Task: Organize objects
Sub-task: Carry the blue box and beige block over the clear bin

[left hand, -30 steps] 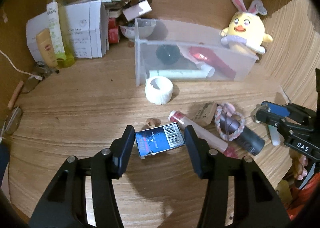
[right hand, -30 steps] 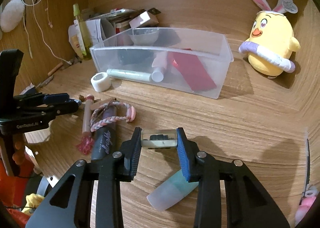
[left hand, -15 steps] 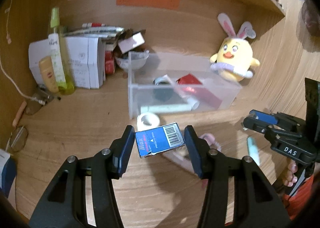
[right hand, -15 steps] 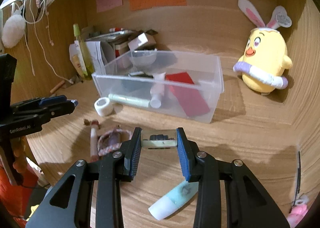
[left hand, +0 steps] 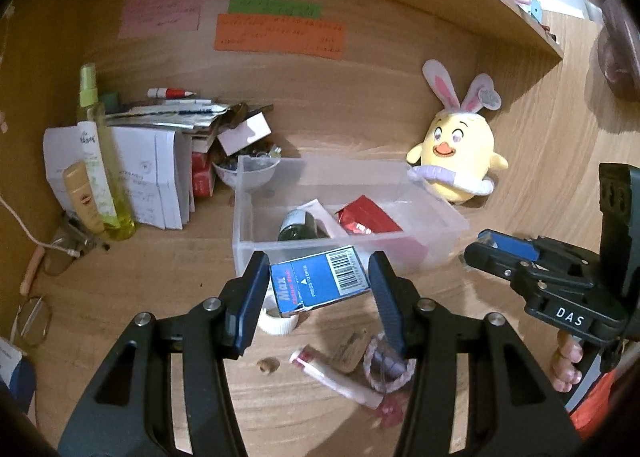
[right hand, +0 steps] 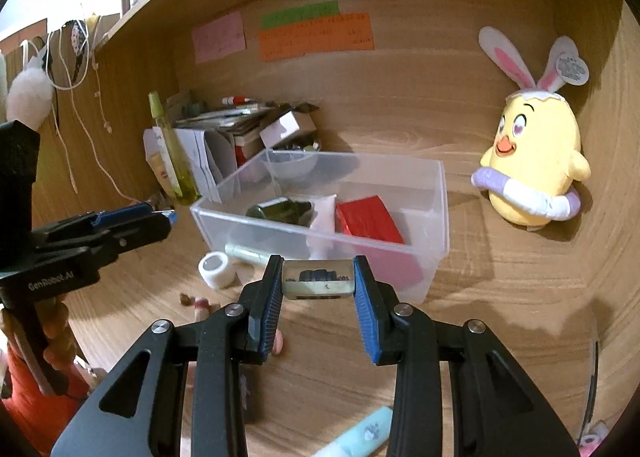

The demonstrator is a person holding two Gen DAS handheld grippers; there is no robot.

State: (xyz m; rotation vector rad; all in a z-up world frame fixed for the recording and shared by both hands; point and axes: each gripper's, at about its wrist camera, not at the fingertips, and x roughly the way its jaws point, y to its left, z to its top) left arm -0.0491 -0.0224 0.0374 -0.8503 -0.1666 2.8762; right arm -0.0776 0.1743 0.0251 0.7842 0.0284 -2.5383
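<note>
Left gripper (left hand: 318,289) clamped the blue box (left hand: 320,284), right gripper (right hand: 318,283) the clear case (right hand: 318,281); either could've slipped before reaching the bin (right hand: 436,225).

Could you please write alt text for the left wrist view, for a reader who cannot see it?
The left gripper holds a small blue barcoded box above a wooden desk, in front of a clear plastic bin that already holds a red packet. A yellow bunny-eared plush sits behind, and the right gripper enters from the right.
</note>
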